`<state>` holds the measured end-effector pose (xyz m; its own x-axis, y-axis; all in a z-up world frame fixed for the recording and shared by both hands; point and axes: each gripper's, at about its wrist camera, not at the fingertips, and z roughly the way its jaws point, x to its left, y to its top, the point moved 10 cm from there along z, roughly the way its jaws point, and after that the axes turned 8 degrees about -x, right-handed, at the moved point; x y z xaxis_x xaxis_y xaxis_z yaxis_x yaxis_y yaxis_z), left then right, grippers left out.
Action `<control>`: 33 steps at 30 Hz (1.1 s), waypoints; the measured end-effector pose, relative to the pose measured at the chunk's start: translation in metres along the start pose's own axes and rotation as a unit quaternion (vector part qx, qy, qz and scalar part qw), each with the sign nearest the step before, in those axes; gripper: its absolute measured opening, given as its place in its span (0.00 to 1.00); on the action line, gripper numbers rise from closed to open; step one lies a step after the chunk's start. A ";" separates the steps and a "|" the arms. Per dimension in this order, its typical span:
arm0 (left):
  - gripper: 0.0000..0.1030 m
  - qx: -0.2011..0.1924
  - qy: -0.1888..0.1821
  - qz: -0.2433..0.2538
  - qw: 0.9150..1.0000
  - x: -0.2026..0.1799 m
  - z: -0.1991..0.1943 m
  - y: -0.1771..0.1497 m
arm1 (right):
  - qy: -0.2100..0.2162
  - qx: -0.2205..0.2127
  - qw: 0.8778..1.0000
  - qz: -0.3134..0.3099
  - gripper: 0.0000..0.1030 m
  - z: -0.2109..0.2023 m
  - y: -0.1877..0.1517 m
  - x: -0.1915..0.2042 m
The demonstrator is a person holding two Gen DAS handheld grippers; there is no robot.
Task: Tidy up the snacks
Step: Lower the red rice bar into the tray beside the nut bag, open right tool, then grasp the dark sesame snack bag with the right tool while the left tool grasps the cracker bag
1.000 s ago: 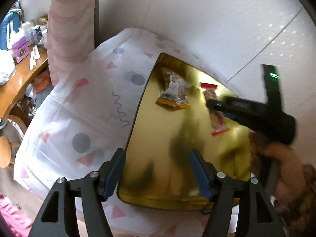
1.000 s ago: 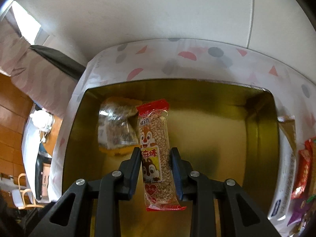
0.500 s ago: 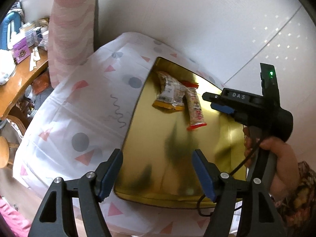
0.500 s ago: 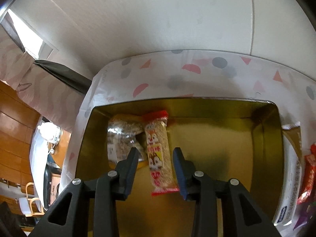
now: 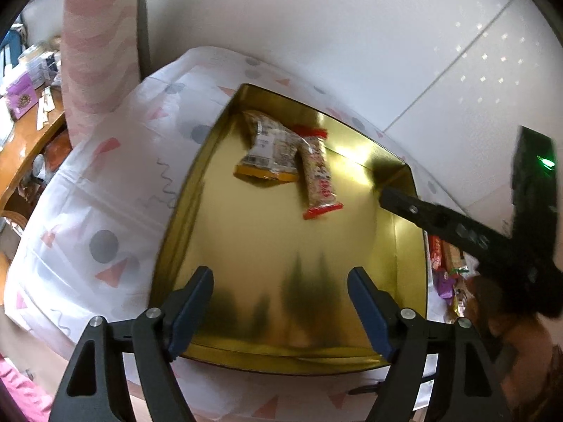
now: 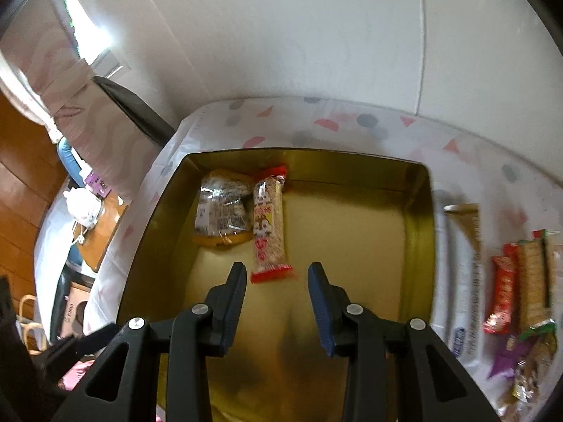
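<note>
A gold tin (image 5: 183, 218) (image 6: 417, 218) sits on the patterned tablecloth. Inside it, at the far left, lie a clear-and-yellow snack bag (image 5: 267, 151) (image 6: 221, 211) and a red-ended cartoon rice bar (image 5: 318, 172) (image 6: 269, 225), side by side. My right gripper (image 6: 276, 281) is open and empty, raised above the tin just short of the bar; in the left wrist view its body (image 5: 468, 235) is over the tin's right edge. My left gripper (image 5: 279, 299) is open and empty over the tin's near edge. Several loose snacks (image 6: 520, 281) (image 5: 443, 263) lie right of the tin.
A long white-and-gold packet (image 6: 464, 267) lies along the tin's right wall. A white wall stands close behind the table. A pink striped curtain (image 5: 95, 45) and a cluttered wooden desk (image 5: 21, 133) are to the left.
My right gripper opened, let go of the rice bar beside the bag, and drew back and up. The left gripper stayed open, shifting only slightly.
</note>
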<state>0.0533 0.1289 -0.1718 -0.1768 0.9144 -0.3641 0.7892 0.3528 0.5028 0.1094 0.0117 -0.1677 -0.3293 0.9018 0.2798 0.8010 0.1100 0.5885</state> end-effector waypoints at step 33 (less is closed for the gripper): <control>0.86 0.032 -0.048 0.186 0.981 -0.143 0.026 -0.047 | -0.201 -0.095 0.930 0.292 0.40 -0.166 -0.141 -0.245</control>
<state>0.0566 -0.0238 -0.1636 0.1850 0.9535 -0.2379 0.8243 -0.0187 0.5659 -0.0058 -0.2942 -0.1940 0.3783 0.8722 0.3101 0.6690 -0.4891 0.5596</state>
